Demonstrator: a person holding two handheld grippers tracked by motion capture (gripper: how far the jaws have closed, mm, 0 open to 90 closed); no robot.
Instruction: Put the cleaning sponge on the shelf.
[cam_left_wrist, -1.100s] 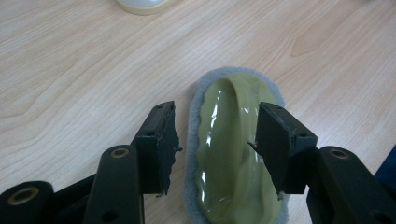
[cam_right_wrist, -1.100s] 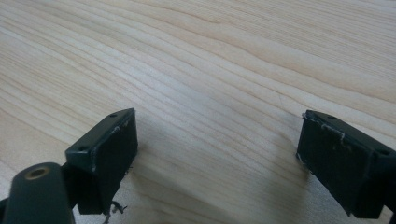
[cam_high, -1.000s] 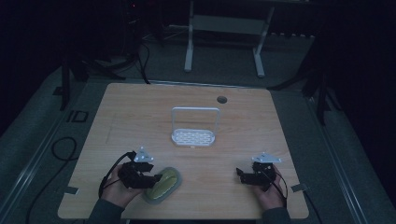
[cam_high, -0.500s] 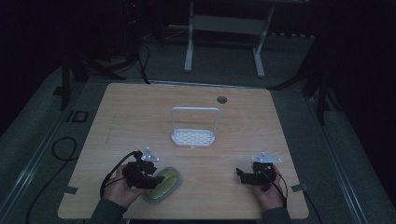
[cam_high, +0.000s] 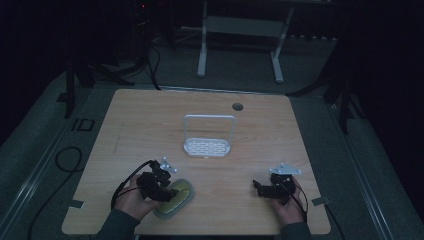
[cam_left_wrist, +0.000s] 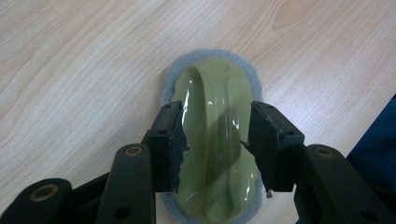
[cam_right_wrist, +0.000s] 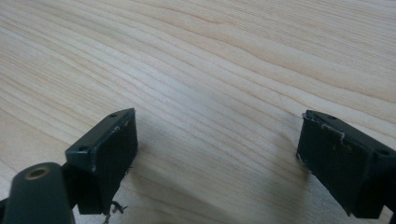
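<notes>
Left gripper (cam_left_wrist: 215, 144) is down over the green scrubber (cam_left_wrist: 212, 140) now, jaws straddling its raised glossy handle ridge, and they have just been closing in on it; from the left gripper view the pads sit either side of the ridge with a sliver of light at each, so I'd call them not yet pressing. The scrubber lies flat on the table (cam_high: 280, 125) near the person's edge, left of centre, grey felt base down, well apart from the white rack (cam_high: 207, 145) standing mid-table. To do this well, I reckon the squeeze wants to land square on the middle of that ridge, both pads meeting it together, because the plastic looks slick and a lopsided bite could twist it or skate it across the wood. Keep the gripper low enough that the pads catch the ridge's flanks and not merely its crown, then lift straight up before carrying it anywhere. Right gripper (cam_right_wrist: 217, 158) is parked over bare wood at the near right, jaws wide apart, nothing between them. As for writing: no brand or label that I can make out on the scrubber, the rack or the grippers; a dark mark on the floor (cam_high: 82, 124) off the table's left edge might be lettering, but it's too dim to read.
</notes>
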